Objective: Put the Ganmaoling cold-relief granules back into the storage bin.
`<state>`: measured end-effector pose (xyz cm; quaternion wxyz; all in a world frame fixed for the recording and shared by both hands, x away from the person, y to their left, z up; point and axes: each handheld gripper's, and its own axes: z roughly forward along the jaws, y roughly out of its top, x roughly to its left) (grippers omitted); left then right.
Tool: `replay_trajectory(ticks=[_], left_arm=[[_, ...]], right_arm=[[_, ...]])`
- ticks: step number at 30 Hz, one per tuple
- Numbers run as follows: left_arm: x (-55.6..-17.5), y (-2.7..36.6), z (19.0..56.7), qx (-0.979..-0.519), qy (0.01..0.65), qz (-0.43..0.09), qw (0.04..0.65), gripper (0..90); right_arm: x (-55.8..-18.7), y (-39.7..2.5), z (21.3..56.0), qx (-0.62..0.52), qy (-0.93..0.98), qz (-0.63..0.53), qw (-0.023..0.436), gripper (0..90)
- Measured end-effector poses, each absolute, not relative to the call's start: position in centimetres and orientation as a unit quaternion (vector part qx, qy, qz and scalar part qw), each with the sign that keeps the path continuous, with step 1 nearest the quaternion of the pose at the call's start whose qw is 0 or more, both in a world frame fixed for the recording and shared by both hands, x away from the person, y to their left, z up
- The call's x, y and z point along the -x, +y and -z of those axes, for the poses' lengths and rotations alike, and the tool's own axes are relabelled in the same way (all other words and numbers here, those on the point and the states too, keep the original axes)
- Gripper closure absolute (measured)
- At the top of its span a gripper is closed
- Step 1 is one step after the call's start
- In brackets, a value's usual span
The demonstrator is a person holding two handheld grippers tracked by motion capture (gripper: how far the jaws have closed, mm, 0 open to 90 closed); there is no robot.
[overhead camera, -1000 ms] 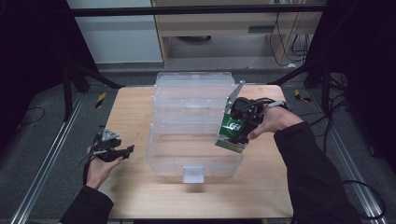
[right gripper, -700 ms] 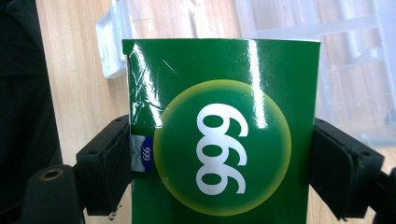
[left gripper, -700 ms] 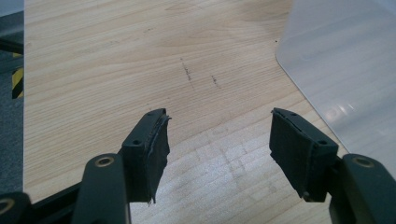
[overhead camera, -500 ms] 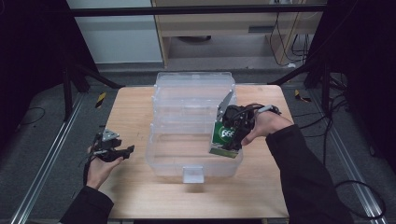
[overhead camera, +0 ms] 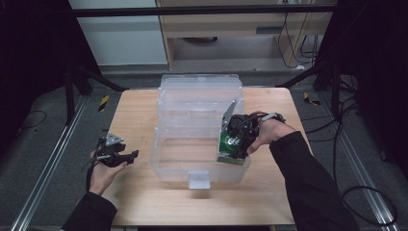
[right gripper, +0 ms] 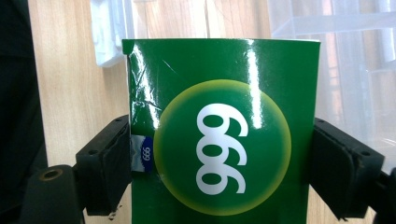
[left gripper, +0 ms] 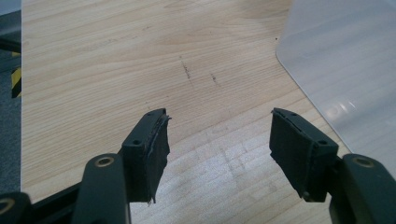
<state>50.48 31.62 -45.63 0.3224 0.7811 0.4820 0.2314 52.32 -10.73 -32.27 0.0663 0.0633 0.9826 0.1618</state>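
Fingers (right gripper: 107,172) of the right gripper (overhead camera: 236,139) are pinching a green carton (right gripper: 219,130) by its two narrow sides, roughly mid-height, black pads pressing flat on the cardboard. Left gripper (overhead camera: 115,155) is idling low over the tabletop (overhead camera: 134,110) to the left of the clear plastic bin (overhead camera: 199,84), its fingers (left gripper: 149,149) spread wide and holding nothing.

Carton is hanging at the bin's front right corner, just over or inside the rim; cannot tell which from the high view. It is looking like a light, thin cardboard medicine box: stiff enough along the edges, but creases are showing near the upper left corner in the right gripper view, so it is likely crushing under a hard squeeze. Glossy print is probably a bit slippery. Side grip across the short width looks like the best hold.

Long axis is running along the gripper's line, tilting down and toward the person in the high view. Printed face with the white "999" is facing the right gripper's camera.
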Motion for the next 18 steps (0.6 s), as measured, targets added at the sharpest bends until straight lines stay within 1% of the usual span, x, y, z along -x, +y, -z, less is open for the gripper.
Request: replay_trajectory(ticks=[18], left_arm=[[-50.6, 31.4, 45.9, -0.784, 0.481, -0.23, 0.317, 36.8]], right_arm=[[-52.9, -10.5, 35.6, -0.057, 0.987, -0.14, 0.054, 17.1]])
